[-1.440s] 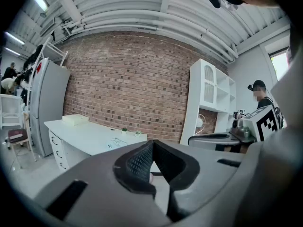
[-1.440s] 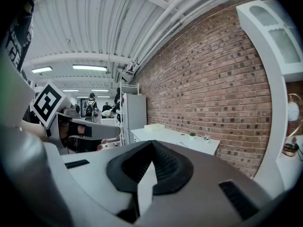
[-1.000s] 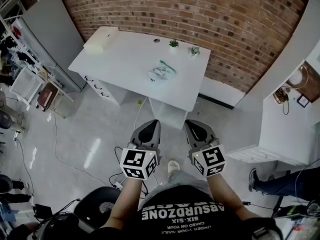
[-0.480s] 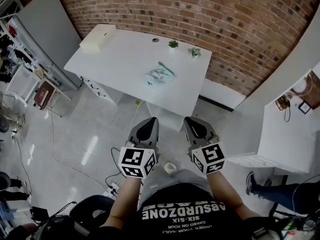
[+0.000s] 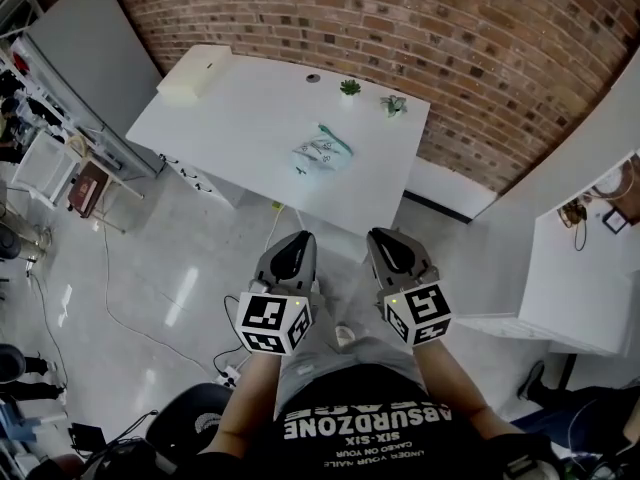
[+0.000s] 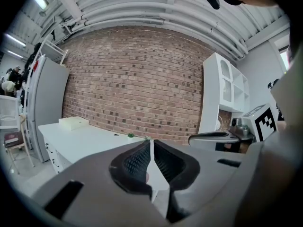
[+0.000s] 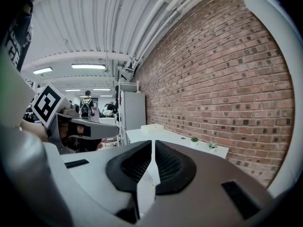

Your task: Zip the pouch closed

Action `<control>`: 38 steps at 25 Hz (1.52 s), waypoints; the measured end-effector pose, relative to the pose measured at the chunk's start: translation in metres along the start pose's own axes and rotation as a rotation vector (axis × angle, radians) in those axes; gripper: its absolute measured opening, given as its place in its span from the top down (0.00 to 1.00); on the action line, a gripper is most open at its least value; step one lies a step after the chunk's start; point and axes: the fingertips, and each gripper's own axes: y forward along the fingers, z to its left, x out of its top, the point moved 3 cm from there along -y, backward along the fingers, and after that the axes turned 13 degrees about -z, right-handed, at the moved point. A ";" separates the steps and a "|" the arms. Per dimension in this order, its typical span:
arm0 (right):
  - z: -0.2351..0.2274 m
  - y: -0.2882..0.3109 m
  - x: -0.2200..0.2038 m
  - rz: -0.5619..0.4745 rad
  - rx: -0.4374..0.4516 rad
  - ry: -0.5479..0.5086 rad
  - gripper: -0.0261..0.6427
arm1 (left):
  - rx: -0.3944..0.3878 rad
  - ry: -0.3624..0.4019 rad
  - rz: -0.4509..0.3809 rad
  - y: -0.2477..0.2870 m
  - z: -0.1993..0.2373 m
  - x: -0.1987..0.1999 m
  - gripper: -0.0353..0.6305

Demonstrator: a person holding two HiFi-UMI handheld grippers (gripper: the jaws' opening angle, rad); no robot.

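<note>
Left tongs [image 5: 296, 238] and right tongs [image 5: 386, 238] both together, empty. I judge the floppy white-and-green pouch [image 5: 322, 154] light: pin one end, pinch by the zip.

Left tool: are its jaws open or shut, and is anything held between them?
Shut, empty. In the left gripper view the dark pads of the left tool meet along a thin line, nothing between them.

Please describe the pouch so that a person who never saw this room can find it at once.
Find the white table in front of the brick wall. The pouch lies alone near its middle, closer to the near edge. It is the only soft, crumpled thing there, pale with green trim, unlike the cream box and two small potted plants.
</note>
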 end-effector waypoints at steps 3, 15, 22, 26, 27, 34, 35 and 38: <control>-0.007 0.016 -0.004 0.011 0.001 0.007 0.91 | -0.010 0.005 0.012 0.013 0.009 -0.001 0.94; -0.048 0.099 -0.020 0.065 -0.032 0.016 0.80 | -0.073 0.016 0.070 0.091 0.073 -0.003 0.77; -0.076 0.149 -0.021 0.095 -0.070 0.009 0.79 | -0.109 0.015 0.107 0.142 0.119 0.002 0.72; -0.090 0.175 -0.023 0.113 -0.087 0.005 0.79 | -0.133 0.017 0.128 0.169 0.141 0.003 0.72; -0.093 0.181 -0.024 0.117 -0.090 0.003 0.79 | -0.141 0.016 0.136 0.175 0.147 0.002 0.72; -0.113 0.223 -0.039 0.158 -0.118 -0.024 0.79 | -0.185 -0.024 0.213 0.216 0.184 -0.014 0.72; -0.116 0.229 -0.041 0.162 -0.119 -0.024 0.79 | -0.190 -0.028 0.224 0.221 0.190 -0.018 0.72; -0.123 0.246 -0.050 0.170 -0.107 -0.013 0.79 | -0.205 -0.031 0.244 0.239 0.206 -0.025 0.72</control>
